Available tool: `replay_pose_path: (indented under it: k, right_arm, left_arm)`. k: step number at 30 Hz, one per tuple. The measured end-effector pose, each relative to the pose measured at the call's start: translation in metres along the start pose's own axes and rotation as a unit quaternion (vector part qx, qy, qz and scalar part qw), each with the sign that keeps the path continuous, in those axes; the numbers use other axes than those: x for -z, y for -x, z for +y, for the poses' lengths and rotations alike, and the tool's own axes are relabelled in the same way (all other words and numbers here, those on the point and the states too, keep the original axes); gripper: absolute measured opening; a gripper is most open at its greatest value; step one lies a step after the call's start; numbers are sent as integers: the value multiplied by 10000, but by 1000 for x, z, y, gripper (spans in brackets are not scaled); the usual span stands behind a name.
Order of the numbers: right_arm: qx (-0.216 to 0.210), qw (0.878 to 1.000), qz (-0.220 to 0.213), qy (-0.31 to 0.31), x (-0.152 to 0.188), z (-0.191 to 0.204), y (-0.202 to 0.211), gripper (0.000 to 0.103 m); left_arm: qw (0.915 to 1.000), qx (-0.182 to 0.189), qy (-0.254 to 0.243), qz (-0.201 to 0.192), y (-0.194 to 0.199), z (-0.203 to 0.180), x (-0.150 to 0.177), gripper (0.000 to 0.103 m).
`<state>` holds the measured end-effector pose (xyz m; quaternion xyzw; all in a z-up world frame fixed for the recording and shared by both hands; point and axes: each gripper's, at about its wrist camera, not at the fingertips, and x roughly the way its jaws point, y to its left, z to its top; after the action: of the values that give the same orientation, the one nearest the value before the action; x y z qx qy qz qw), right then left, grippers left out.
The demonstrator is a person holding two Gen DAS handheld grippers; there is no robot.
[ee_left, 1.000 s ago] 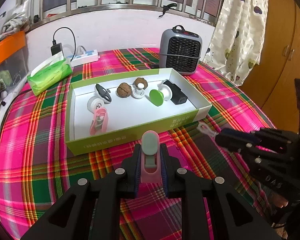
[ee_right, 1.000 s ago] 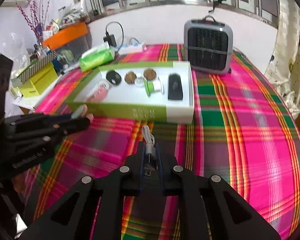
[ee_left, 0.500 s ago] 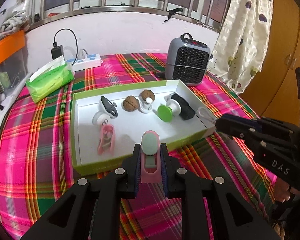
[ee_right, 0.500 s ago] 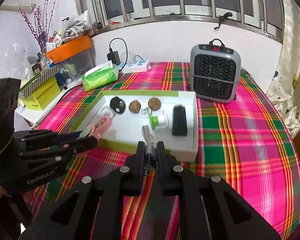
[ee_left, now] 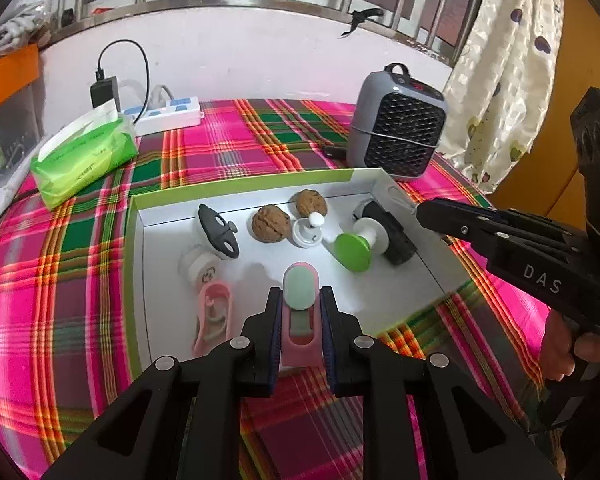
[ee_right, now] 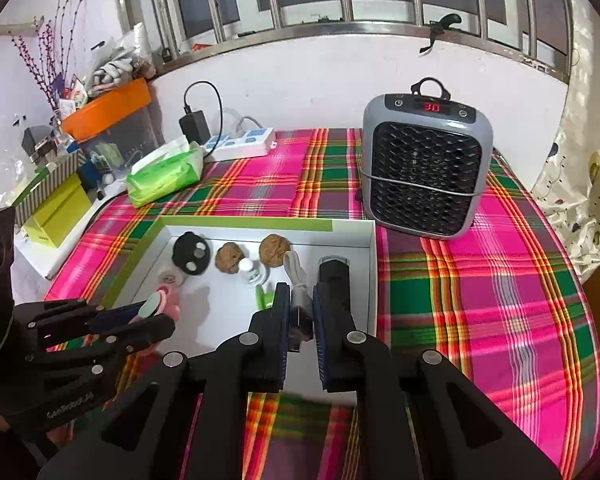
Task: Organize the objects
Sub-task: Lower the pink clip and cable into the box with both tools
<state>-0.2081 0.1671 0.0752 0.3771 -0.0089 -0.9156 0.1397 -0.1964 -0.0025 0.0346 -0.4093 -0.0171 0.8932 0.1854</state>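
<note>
A green-rimmed white box (ee_left: pixel 138 248) (ee_right: pixel 370 264) lies on the plaid table. It holds two walnuts (ee_left: pixel 271 229), a black disc (ee_left: pixel 218 232), a green-capped spool (ee_left: pixel 353 250), a black block (ee_left: pixel 392 233) and a pink clip (ee_left: pixel 213 318). My left gripper (ee_left: pixel 300 312) is shut on a pink clip with a grey-green pad (ee_left: pixel 300 304), over the box's near side. My right gripper (ee_right: pixel 301 312) is shut on a small grey-white cable piece (ee_right: pixel 298 280), over the box's right part, next to the black block (ee_right: pixel 334 280).
A grey heater (ee_right: pixel 426 168) stands behind the box at the right. A green tissue pack (ee_left: pixel 84 156) and a white power strip (ee_left: pixel 168 114) lie at the back left. An orange bin (ee_right: pixel 108 106) and yellow box (ee_right: pixel 56 216) sit beyond the table's left edge.
Both grippers have moved forward from in front of the box to over its inside, each still holding its object.
</note>
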Motion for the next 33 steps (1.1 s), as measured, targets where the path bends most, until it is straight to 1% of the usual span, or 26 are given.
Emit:
replay_pose_path:
  k: [6,17,33]
  right_arm:
    - [-83,9998,157,-121,-10,-9,-21,12]
    - [-152,9993,336,-62,-21,-11,-45,12]
    - [-225,9980,592,-45,-24,-12,-65,12]
  left_arm:
    - [10000,4,10,46,-12,4,-8,16]
    - [9998,-58,26,168,-27,8,-11,16]
    - [9994,-81,27,346,-40,8,-9,16]
